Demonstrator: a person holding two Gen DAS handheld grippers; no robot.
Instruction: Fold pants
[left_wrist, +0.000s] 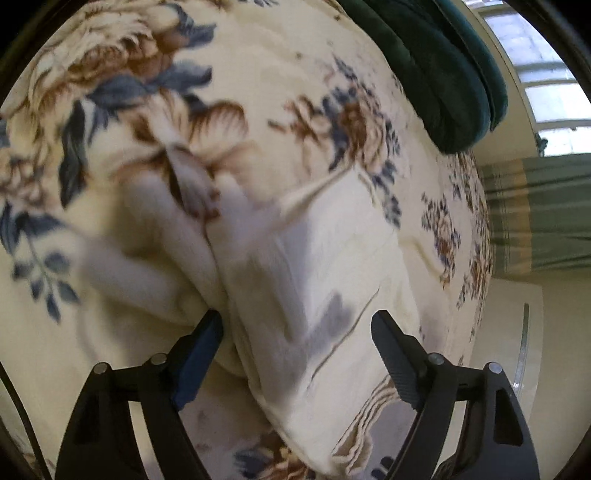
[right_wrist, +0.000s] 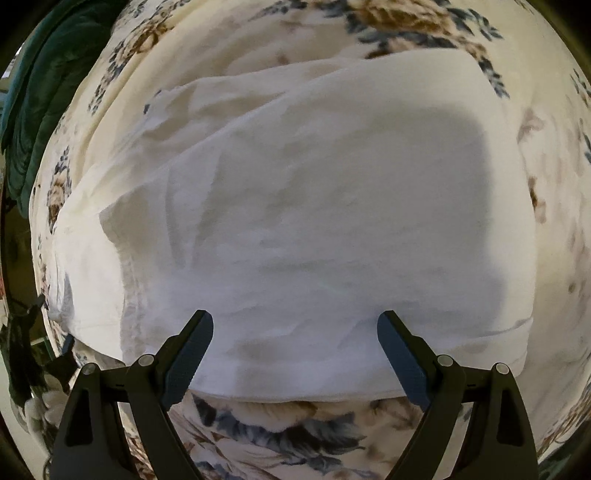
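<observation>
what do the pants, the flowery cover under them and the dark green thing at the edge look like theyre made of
Pants: thin woven cloth, likely cotton or linen; matte off-white, fine creases, stitched hem.
Floral blanket: seems plush fleece; the printed brown and blue flowers have soft, fuzzy edges, though blur may add to that.
Green cushion: probably velvet or velour; deep teal with a soft sheen along its folds.

A floral bedspread (left_wrist: 303, 74) covers the bed. At one o'clock lies a dark green cushion (left_wrist: 436, 62); at two o'clock, a bright window (left_wrist: 546, 85) above a green curtain (left_wrist: 543, 218).
</observation>
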